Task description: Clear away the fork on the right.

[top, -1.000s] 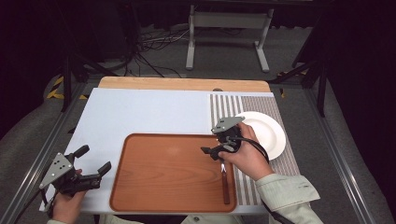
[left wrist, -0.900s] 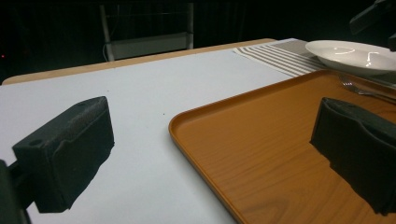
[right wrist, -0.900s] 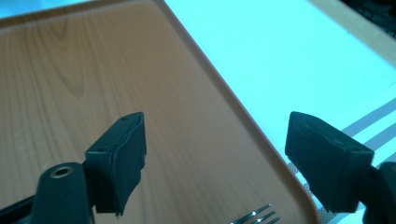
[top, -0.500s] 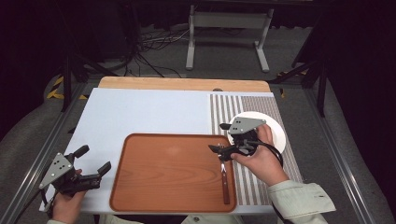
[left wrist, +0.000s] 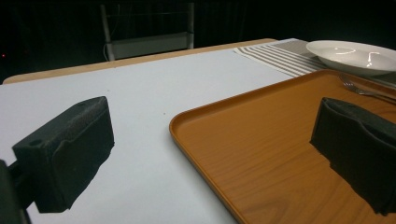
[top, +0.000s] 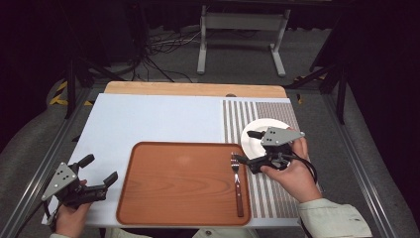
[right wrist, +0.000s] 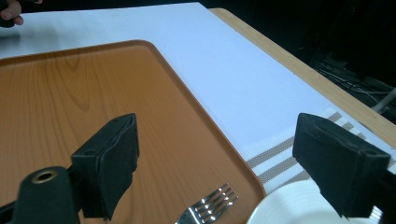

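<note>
In my right tool's view the fork is cut off at the bottom edge, tines alone showing. From above it's whole: silver head, brown handle, lying along the right edge of the orange tray. My right tool's jaws have just been opening (nothing between them). My left tool gapes empty too.

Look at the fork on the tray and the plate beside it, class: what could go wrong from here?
1. The fork lies along the tray's right edge, so a nudge might tip it over the rim.
2. The right hand-held gripper has just been opening, with nothing between its jaws; it hovers by the plate and could knock it.
3. Its trailing cable could snag the plate.
</note>
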Demonstrator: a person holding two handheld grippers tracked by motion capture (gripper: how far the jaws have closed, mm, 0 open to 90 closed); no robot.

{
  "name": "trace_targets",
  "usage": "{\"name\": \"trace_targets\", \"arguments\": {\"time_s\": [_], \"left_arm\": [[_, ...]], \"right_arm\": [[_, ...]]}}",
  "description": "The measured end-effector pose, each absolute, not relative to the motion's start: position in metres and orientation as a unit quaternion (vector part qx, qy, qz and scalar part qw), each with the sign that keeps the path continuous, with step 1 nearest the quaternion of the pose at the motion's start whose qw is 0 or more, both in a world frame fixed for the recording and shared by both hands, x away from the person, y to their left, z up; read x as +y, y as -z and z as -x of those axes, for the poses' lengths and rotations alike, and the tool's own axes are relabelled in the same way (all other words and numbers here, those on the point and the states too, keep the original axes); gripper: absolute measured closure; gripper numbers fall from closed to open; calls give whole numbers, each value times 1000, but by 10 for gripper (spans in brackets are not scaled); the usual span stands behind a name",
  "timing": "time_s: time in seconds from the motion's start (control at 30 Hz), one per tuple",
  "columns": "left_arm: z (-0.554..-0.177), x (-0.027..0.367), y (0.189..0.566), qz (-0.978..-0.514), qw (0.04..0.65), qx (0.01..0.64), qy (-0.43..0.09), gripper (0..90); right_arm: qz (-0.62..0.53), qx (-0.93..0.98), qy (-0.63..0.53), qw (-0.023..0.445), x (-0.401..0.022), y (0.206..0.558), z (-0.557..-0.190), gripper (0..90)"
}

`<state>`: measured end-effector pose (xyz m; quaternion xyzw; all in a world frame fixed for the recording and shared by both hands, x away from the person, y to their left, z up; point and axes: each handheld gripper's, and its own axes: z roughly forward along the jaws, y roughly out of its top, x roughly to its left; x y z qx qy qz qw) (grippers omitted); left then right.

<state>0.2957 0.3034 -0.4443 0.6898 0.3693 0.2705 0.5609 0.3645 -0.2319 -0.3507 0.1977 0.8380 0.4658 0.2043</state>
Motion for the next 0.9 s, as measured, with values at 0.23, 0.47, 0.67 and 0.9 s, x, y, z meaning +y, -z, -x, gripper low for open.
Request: {"name": "trace_targets", "arguments": {"time_s": [0.23, 0.47, 0.67, 0.9], "left_arm": [[-296, 303, 444, -689, 561, 370, -271, 2], [-296, 303, 444, -689, 561, 370, -271, 2], [-295, 303, 444, -688, 562, 371, -272, 2], [-296, 304, 444, -688, 561, 371, -271, 2]], "right_arm": [[-205, 829, -473, 215, -250, 351, -357, 155], [-208, 816, -490, 225, -263, 356, -350, 155], [-217, 794, -519, 230, -277, 369, -342, 153], [-232, 775, -540, 233, -291, 385, -336, 153]]}}
